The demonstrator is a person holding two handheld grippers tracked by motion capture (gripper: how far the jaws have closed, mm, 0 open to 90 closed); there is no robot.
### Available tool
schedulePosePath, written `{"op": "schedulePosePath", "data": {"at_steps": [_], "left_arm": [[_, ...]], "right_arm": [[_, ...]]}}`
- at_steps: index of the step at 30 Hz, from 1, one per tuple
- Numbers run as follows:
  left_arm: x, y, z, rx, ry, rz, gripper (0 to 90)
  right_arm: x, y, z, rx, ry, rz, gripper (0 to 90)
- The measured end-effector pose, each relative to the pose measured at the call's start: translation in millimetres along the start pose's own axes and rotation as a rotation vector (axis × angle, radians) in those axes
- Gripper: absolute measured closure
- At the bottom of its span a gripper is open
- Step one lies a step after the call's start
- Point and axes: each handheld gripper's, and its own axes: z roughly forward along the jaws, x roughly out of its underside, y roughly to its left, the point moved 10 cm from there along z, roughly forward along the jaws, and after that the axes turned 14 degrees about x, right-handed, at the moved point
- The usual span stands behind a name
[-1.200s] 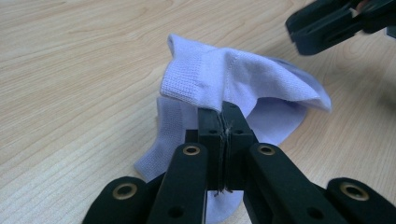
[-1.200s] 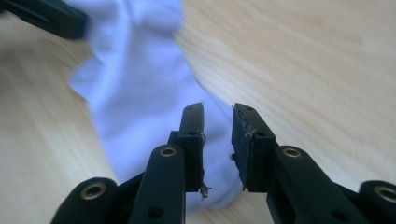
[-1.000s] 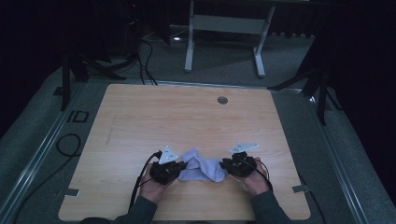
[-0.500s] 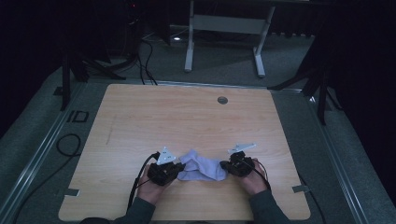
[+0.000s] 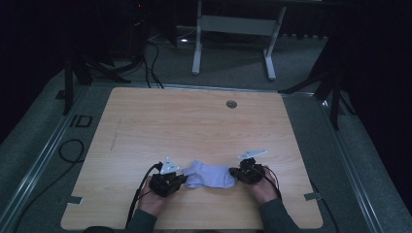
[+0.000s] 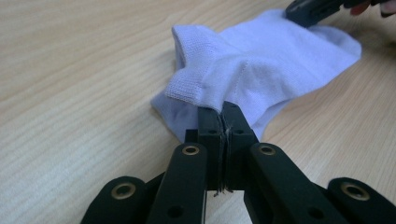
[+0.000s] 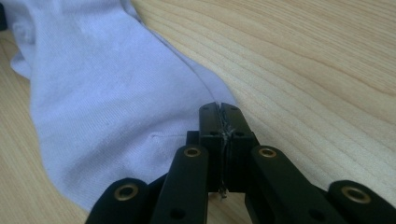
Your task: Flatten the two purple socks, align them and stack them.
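A pale lavender sock (image 5: 210,175) lies on the wooden table (image 5: 194,126) near its front edge, spread between both grippers. My left gripper (image 5: 182,178) is shut on the sock's cuff end; in the left gripper view the jaws (image 6: 223,109) meet on a pinch of fabric and the sock (image 6: 261,60) runs away from them. My right gripper (image 5: 234,173) is shut on the opposite end; in the right gripper view the tips (image 7: 218,109) close on the sock's (image 7: 93,93) edge. The right gripper (image 6: 317,9) also shows at the top of the left gripper view.
A round grommet hole (image 5: 231,104) sits near the table's far edge. A black cable loop (image 5: 72,150) lies on the floor at the left. A grey metal frame (image 5: 233,29) stands behind the table. Bare wood stretches beyond the sock.
The sock lies flatter and longer between the grippers than before. The left gripper has shifted slightly left and toward the front edge. The right hand has kept its place.
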Motion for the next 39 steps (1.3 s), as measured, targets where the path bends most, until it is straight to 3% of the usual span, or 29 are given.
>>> {"op": "schedulePosePath", "data": {"at_steps": [9, 18, 30, 39], "left_arm": [[10.6, 4.7, 1.6, -0.01, 0.06, -0.024, 88.1], [17.1, 7.8, -1.4, -0.046, 0.101, -0.008, 86.9], [4.5, 26.4, -16.9, -0.095, 0.004, -0.031, 81.9], [-1.5, 45.8, -19.1, -0.157, -0.022, -0.03, 79.1]], "right_arm": [[0.6, -0.3, -0.2, -0.006, -0.006, 0.012, 88.6], [1.8, -0.3, -0.6, -0.02, -0.018, 0.042, 88.5], [3.3, -1.3, -0.9, -0.024, -0.037, 0.079, 88.1], [1.4, -2.8, -5.8, -0.019, -0.066, 0.088, 86.5]]}}
